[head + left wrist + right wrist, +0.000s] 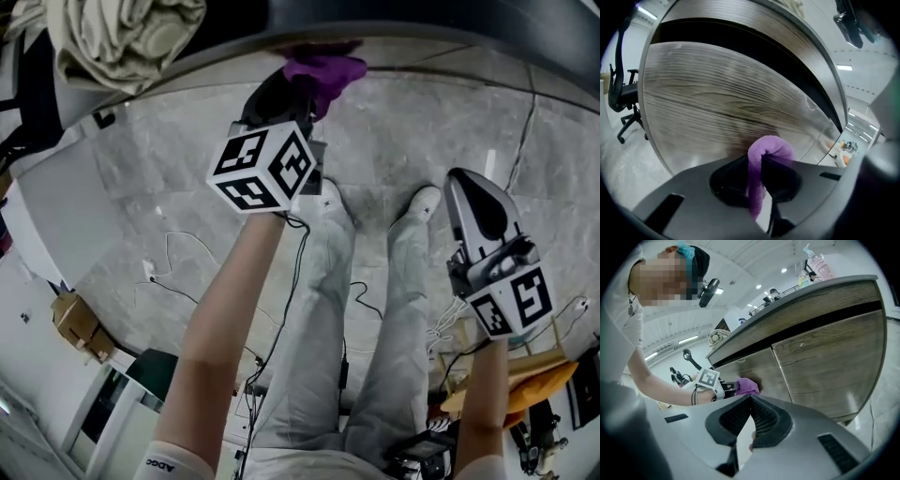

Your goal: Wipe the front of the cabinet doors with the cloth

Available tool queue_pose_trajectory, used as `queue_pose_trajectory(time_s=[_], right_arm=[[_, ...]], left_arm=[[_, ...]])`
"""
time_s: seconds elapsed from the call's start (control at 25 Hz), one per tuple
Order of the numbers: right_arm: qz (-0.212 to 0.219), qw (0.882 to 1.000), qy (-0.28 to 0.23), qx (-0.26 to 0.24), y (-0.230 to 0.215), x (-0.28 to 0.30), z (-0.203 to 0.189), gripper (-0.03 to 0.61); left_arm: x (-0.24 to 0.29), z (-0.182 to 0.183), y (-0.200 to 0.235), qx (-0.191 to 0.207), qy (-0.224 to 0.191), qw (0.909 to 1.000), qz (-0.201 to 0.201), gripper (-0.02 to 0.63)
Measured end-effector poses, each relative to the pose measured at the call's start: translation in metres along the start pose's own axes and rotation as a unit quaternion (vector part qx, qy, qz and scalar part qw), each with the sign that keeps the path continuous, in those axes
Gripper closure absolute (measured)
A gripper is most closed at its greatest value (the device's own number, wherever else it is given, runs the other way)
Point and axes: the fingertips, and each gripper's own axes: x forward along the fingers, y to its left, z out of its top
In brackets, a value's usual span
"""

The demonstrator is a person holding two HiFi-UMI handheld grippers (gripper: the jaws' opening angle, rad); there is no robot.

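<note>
The left tool [758, 161] pinches a folded purple cloth [772, 146] lengthwise, its loop pointing at the wood-grain cabinet door [717, 93]. The right tool [751, 398] is pressed together, empty.

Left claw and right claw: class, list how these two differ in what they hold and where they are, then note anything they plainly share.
The left claw is shut on the purple cloth; the right claw is shut on nothing. The left claw holds the cloth up at the wooden cabinet door; the right claw hangs back from the cabinet, over the floor. Both are shut.
</note>
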Motion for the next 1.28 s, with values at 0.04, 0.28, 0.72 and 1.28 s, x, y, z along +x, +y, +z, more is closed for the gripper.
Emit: queue_pose_trajectory(time_s=[0.04, 0.28, 0.72, 1.28], right_arm=[[0.003, 1.000, 0.000, 0.000, 0.005, 0.007, 0.000, 0.552], [0.022, 1.000, 0.011, -0.008, 0.043, 0.044, -0.007, 0.552], [0.054, 0.998, 0.024, -0.022, 0.060, 0.047, -0.009, 0.552], [0.066, 0.997, 0.045, -0.015, -0.021, -0.034, -0.015, 0.552]], left_arm=[[-0.005, 0.001, 0.013, 0.004, 0.001, 1.0000, 0.006, 0.561], [-0.037, 0.014, 0.096, 0.012, -0.006, 0.9984, 0.055, 0.561], [-0.094, 0.020, 0.173, -0.069, -0.049, 0.9796, 0.182, 0.561], [-0.027, -0.073, -0.002, -0.038, 0.031, 0.9917, 0.119, 0.561]])
